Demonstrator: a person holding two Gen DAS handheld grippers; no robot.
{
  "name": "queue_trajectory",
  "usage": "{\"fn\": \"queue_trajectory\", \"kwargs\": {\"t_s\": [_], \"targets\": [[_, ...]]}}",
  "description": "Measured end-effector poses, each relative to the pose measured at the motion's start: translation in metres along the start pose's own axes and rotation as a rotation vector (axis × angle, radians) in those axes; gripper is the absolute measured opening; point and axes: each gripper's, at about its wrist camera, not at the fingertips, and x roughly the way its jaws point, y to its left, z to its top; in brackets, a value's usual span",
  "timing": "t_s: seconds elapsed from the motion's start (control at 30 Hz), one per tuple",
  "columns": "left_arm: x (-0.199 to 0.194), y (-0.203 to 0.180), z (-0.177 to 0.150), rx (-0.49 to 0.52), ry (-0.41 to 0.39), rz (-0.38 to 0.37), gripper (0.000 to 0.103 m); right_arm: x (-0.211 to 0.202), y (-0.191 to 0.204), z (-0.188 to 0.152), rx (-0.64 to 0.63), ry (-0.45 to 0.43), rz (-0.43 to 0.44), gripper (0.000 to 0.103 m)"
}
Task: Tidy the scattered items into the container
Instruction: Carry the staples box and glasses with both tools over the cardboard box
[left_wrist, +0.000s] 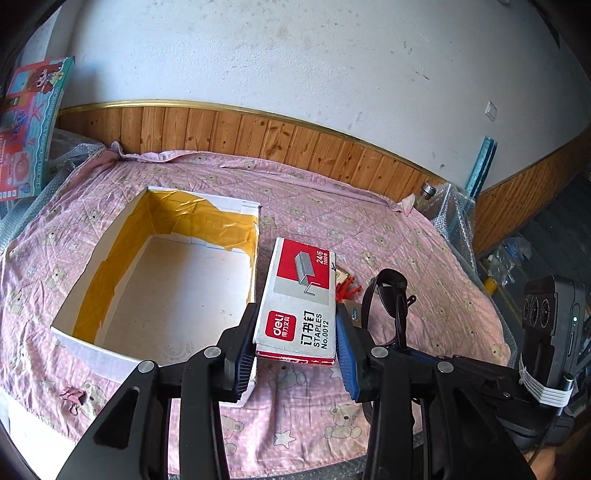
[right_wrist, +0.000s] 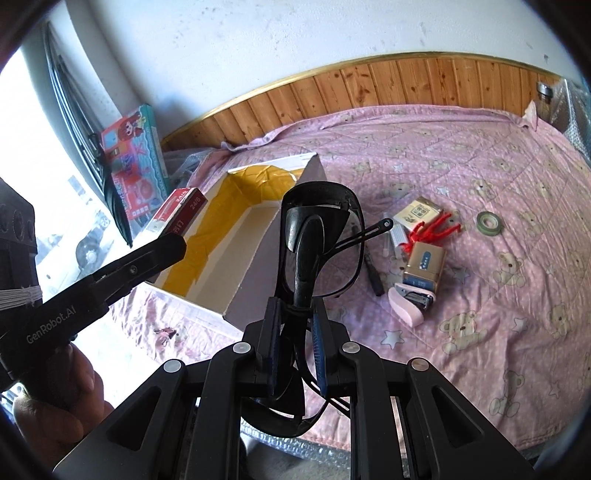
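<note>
Here the left gripper (left_wrist: 295, 347) clamps a staples box (left_wrist: 299, 295) right of the white container (left_wrist: 92, 345); the right gripper (right_wrist: 295, 347) pinches black sunglasses (right_wrist: 321, 236).

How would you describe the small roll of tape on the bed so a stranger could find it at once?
Start at the pink bear-print bedspread, then find the cluster of small items to the right of the open white box. The roll of tape lies alone just right of that cluster: a flat, greenish ring with a hollow centre, the only round thing there.
</note>
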Motion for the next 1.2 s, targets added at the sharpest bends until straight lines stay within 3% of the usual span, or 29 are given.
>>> {"fn": "queue_trajectory", "kwargs": {"t_s": [0.63, 1.2], "targets": [[0.015, 0.055, 0.034, -0.046, 0.041, 0.140, 0.040, 0.042, 0.050, 0.053, -0.085, 0.021, 0.054, 0.017], [0.041, 0.085, 0.048, -0.068, 0.095, 0.162, 0.040, 0.075, 0.070, 0.082, -0.105, 0.042, 0.087, 0.017]]}}
